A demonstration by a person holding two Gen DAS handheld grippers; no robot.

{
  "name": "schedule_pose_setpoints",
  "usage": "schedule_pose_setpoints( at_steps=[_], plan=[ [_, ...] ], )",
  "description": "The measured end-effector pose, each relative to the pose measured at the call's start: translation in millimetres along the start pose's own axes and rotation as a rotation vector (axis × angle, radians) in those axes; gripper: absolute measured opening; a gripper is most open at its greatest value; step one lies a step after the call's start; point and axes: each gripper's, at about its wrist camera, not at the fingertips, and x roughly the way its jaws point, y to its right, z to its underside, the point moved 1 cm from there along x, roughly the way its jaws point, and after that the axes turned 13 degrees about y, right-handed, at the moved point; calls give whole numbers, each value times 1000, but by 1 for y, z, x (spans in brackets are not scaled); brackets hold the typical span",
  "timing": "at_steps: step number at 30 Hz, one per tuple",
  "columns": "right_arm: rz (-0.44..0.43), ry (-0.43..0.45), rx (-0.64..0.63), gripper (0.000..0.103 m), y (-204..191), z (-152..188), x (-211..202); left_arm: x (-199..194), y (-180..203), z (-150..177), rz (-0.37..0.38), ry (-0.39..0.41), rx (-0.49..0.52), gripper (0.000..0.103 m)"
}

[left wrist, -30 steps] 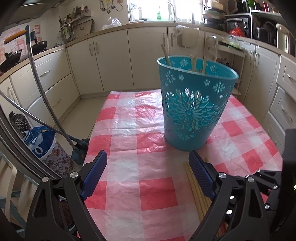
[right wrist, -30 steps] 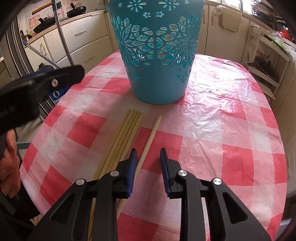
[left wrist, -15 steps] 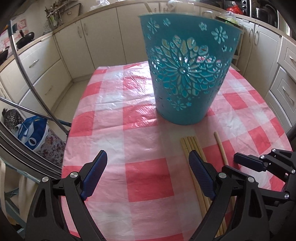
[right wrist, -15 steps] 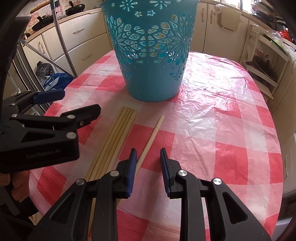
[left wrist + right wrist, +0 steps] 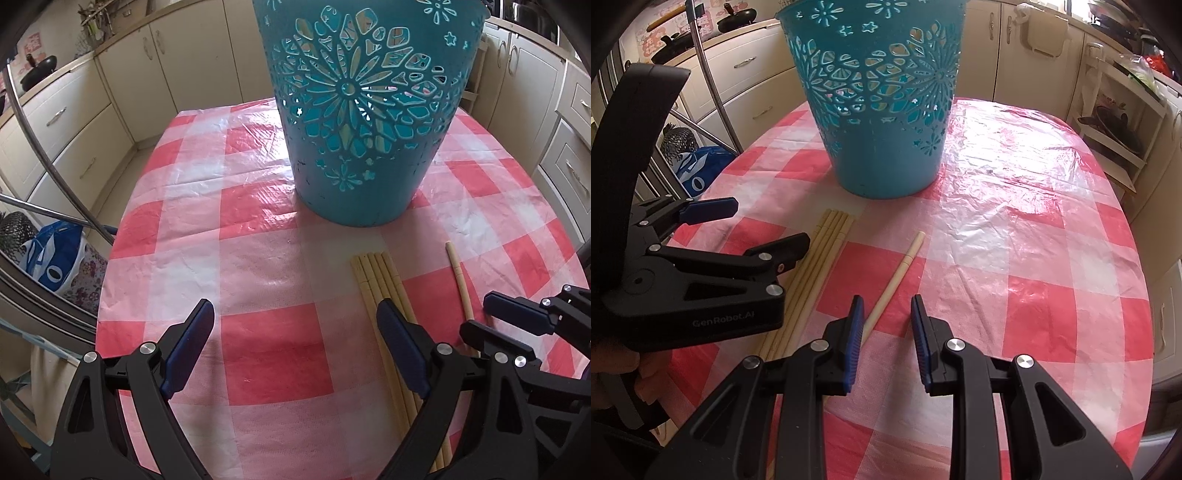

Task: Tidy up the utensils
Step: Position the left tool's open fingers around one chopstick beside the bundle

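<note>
Chopsticks [image 5: 376, 284]: a bundle flat on the checked cloth [image 5: 258, 354], just before the teal basket [image 5: 365, 122]. One loose stick [image 5: 894, 284] beside them, apart. Left gripper [image 5: 295, 332] low over the cloth, jaws wide, right pad above the bundle. Right gripper [image 5: 886, 314] narrowly parted, empty, left pad over the loose stick.

You have a teal basket [image 5: 365, 122] at twelve o'clock, pierced with flower and star cut-outs, on a red-and-white checked tablecloth [image 5: 266, 240]. Pale cream chopsticks [image 5: 827, 251] lie at six o'clock of it. Your black grippers carry blue pads [image 5: 854, 343]. At nine o'clock sits a blue-and-white bag [image 5: 55, 258].
</note>
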Motion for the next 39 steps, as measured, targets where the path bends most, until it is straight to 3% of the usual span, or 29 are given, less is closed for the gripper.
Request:
schedule_pose_setpoints(
  at_steps=[10, 18, 24, 33, 34, 35, 37, 39],
  plan=[
    [6, 2, 7, 27, 2, 0, 1, 4, -5, 1, 17, -24, -69, 86],
    [7, 1, 5, 28, 1, -1, 1, 3, -4, 5, -27, -23, -29, 86],
    [7, 3, 11, 28, 2, -1, 1, 5, 0, 2, 6, -18, -38, 81],
    [21, 24, 22, 33, 7, -4, 4, 2, 15, -3, 146, 14, 57, 51],
    [19, 21, 15, 32, 6, -4, 5, 1, 16, -3, 159, 16, 70, 44],
    [18, 16, -2, 22, 5, -5, 5, 0, 19, -4, 182, 17, 90, 34],
    [22, -1, -33, 14, 5, -6, 6, 0, 23, -5, 238, 13, 122, 19],
    [8, -27, -38, 12, 8, -8, 6, -2, 26, -6, 271, 4, 138, 10]
  ],
)
